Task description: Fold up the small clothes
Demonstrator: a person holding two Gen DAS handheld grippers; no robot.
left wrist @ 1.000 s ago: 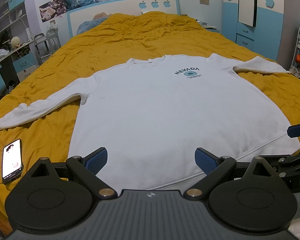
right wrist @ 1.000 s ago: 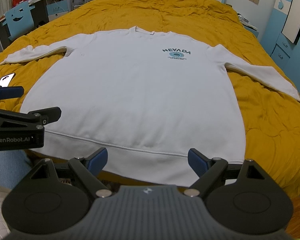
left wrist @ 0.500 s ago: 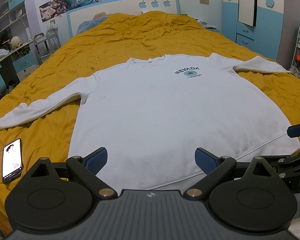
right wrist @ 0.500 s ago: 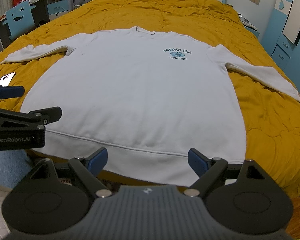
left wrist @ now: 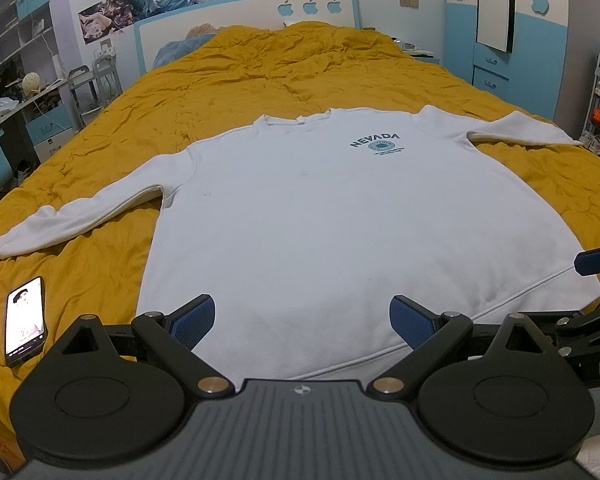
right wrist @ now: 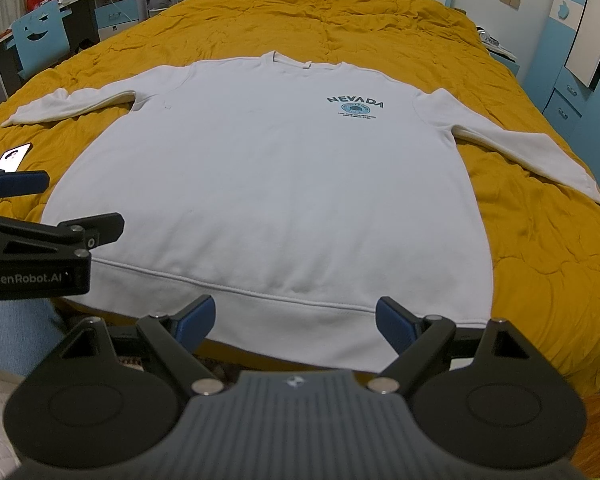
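Sweatshirt (left wrist: 340,220) flat on bed; left tool (left wrist: 302,318), right tool (right wrist: 296,318) wide apart, empty.

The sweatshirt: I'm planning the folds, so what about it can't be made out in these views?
- sweatshirt hem middle: left wrist view, covered by the left gripper.
- Small print under "NEVADA": too small to read in either view.
- Its back side: face down on the yellow bedspread.

Both wrist views low at bed foot, sharing sweatshirt (left wrist: 320,220).
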